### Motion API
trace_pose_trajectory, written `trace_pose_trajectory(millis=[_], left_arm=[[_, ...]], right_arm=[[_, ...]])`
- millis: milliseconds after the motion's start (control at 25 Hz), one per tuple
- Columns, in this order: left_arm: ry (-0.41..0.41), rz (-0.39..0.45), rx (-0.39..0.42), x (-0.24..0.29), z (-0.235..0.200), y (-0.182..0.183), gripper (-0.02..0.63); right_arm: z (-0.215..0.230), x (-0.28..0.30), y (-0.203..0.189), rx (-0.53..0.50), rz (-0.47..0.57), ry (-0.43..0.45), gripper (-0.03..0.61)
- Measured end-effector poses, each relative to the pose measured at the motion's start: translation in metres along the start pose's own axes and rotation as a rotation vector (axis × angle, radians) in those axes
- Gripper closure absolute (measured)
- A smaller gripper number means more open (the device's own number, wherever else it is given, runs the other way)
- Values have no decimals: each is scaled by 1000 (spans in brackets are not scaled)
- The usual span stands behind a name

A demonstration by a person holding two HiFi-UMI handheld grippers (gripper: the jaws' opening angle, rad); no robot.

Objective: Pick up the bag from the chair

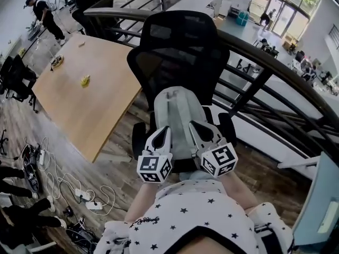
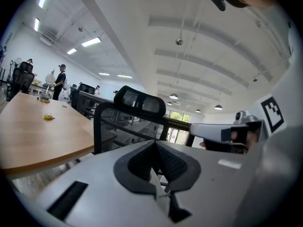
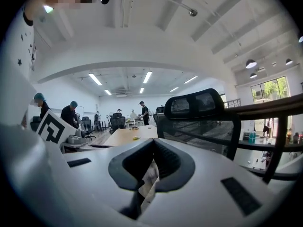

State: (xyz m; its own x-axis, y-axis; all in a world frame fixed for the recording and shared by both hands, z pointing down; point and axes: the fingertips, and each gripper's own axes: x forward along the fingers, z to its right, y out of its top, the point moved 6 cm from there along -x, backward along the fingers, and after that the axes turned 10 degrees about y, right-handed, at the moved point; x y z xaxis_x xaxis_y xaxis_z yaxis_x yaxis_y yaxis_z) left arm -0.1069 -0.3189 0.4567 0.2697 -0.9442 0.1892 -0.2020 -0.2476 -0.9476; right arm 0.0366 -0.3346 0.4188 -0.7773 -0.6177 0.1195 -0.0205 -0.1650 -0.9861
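Observation:
A pale grey-green bag (image 1: 180, 107) stands on the seat of a black mesh office chair (image 1: 180, 52), leaning on its backrest. My left gripper (image 1: 165, 129) and right gripper (image 1: 195, 125) point at the bag side by side, their tips over its lower front. Both sets of jaws are shut, and I see nothing clamped between them. In the left gripper view the closed jaws (image 2: 155, 143) fill the bottom, with the chair's headrest (image 2: 139, 100) above. The right gripper view shows the same: closed jaws (image 3: 154, 142) below the headrest (image 3: 196, 104). A pale sliver shows through each jaw gap.
A wooden table (image 1: 85, 94) with a small yellow object (image 1: 85, 80) stands left of the chair. A dark curved railing (image 1: 275, 70) runs behind it. Cables and power strips (image 1: 79, 192) lie on the floor at lower left. A person (image 1: 45, 17) stands far off.

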Motion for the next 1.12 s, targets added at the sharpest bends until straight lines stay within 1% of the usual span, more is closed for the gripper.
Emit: trace_pose_trajectory(millis=[160,280,480,560,600,680,800,840,880,1000,1120], left_arm=[[36,-13,-6,38,-11,-1,601],[47,-28,-2,62,-16,-12,601],[71,-72,9,107,-35,-28,600],[93,-108,6,118,-44,-40,597],[99,-129,2,123,-49,-47,580],[102,-166,0,138,-59,-59,510],[114,-205,29,167,-75,-71,475],[118,-219,40,175,-79,-76,463],[121,-236,49,180,-82,-82,453],[131,-287,80,193,-93,-103,445],[141,-306,113,210,-106,-117,443]], right_arm=[[32,31,1,-9,-28,44,583],[53,48,-7,-5,-47,69,583],[88,83,-20,-56,-70,74,583],[97,95,-33,-71,-99,80,583],[100,101,-41,-75,-120,86,581],[111,116,-56,-83,-166,98,581],[130,142,-75,-100,-229,112,573],[134,148,-82,-105,-251,116,544],[137,154,-90,-109,-275,122,518],[143,168,-119,-135,-346,134,499],[150,185,-141,-193,-411,149,490]])
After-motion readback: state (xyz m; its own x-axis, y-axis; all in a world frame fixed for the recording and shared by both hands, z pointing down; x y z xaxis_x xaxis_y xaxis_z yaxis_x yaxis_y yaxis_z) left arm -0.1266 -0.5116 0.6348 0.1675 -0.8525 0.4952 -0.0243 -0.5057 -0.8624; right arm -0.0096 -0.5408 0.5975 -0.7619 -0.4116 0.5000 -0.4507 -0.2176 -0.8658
